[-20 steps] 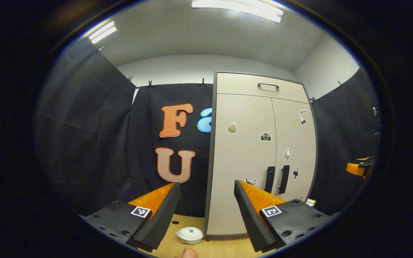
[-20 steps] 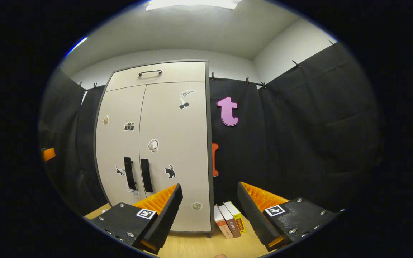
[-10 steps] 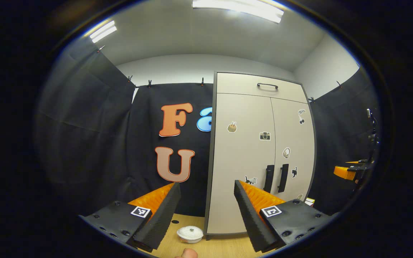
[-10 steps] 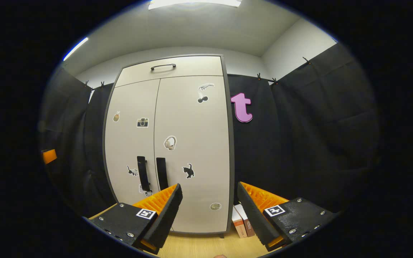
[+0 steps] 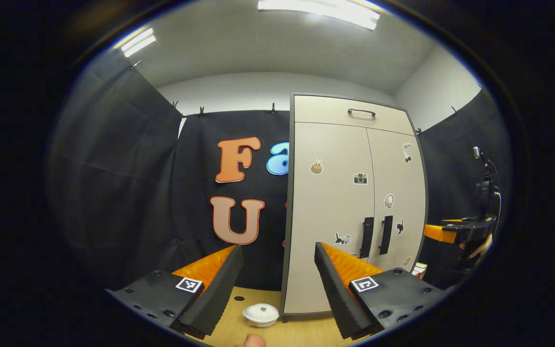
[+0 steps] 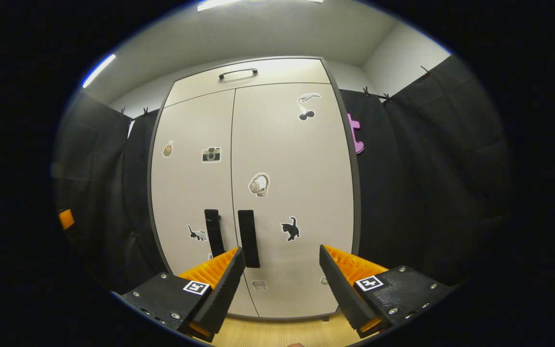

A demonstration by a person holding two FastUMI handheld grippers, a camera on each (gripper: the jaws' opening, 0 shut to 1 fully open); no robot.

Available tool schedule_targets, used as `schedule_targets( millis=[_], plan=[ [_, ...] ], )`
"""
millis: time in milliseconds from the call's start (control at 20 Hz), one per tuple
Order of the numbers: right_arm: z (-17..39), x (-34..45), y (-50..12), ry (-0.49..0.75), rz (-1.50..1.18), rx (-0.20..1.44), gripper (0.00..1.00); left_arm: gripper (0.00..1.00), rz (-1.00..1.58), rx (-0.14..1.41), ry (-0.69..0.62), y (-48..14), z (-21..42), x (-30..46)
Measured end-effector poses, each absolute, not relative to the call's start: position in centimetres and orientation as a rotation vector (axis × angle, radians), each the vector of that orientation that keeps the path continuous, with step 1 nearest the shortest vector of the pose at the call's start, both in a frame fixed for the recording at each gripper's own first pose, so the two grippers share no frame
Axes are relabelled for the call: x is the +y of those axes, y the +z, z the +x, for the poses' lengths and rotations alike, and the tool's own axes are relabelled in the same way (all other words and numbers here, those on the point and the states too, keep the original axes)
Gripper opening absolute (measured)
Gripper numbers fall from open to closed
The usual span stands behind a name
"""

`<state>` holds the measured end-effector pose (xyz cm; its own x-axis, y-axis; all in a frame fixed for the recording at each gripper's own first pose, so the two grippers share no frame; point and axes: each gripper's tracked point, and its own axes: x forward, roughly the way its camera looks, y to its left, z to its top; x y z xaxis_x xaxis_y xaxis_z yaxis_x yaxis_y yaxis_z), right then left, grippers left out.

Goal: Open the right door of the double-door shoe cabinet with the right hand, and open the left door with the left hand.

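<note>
The beige double-door shoe cabinet (image 6: 258,144) fills the middle of the right gripper view, both doors closed. Its right door (image 6: 292,193) carries a black vertical handle (image 6: 248,238); the left door (image 6: 191,193) has its own black handle (image 6: 213,232). My right gripper (image 6: 281,260) is open and empty, a short way in front of the right door, the right handle just above its left finger. In the left gripper view the cabinet (image 5: 350,202) stands to the right, with the left handle (image 5: 367,237) and right handle (image 5: 386,234). My left gripper (image 5: 277,260) is open, empty, farther back.
A white lidded bowl (image 5: 260,314) sits on the wooden floor (image 5: 301,332) at the cabinet's left foot. The other gripper (image 5: 451,233), orange and black, shows at the right edge of the left gripper view. A drawer with a black handle (image 6: 238,73) tops the cabinet.
My right gripper has moved toward the cabinet and turned left, so the doors grew and centred and the books left the view. The left gripper barely shifted.
</note>
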<state>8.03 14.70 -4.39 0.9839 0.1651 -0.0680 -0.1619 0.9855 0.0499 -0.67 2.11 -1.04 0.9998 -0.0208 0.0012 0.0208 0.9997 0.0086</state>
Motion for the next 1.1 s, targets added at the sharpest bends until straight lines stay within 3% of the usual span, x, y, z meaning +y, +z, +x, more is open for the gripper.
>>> schedule_targets(
  millis=[650, 1100],
  plan=[
    [17.6, 22.0, -8.7, 0.171, 0.003, 0.146, 0.94, 0.95, 0.038, 0.010, 0.032, -2.7, 0.9, 5.8],
    [20.7, 23.3, -10.5, 0.142, 0.001, 0.166, 0.64, 0.95, 0.035, 0.008, 0.034, -3.4, 1.5, 6.9]
  ],
)
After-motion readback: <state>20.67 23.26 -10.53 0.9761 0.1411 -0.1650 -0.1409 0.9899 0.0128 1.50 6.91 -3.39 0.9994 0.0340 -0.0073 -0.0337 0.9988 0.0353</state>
